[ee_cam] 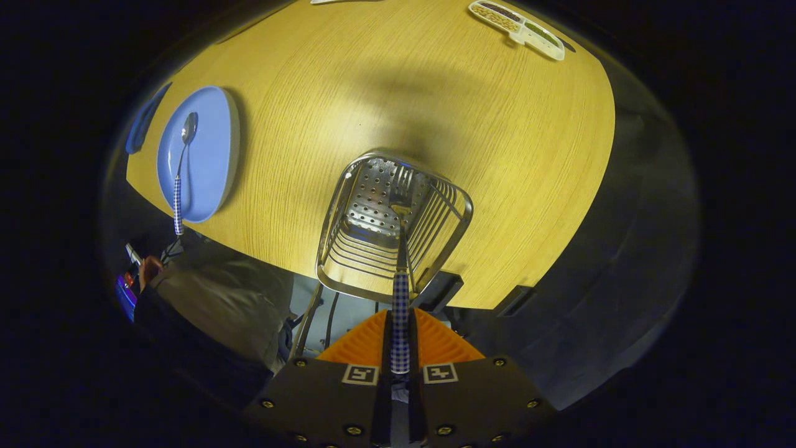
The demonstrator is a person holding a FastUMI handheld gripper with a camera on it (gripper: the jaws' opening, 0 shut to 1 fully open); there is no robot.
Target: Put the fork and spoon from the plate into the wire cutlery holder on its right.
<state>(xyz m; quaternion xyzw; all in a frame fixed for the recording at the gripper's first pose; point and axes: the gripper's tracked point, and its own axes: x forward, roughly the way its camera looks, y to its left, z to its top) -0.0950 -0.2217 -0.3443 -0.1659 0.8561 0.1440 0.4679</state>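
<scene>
My gripper point(400, 323) is shut on the checked handle of the fork point(400, 292). The fork points straight ahead and down, and its tines reach into the wire cutlery holder point(348, 211), just beyond my fingers. The holder stands on the wooden table point(472, 137) near its front edge, with a perforated metal back and wire sides. To the left of the holder lies the blue plate point(208, 134). The spoon point(182, 168) rests on it, bowl away from me, with its checked handle sticking out over the plate's near rim.
A white divided tray point(519, 28) with food lies at the table's far right. A second blue dish point(142, 124) peeks out left of the plate. A person in a grey sleeve point(217, 298) stands below the table's front edge, near cables and black brackets.
</scene>
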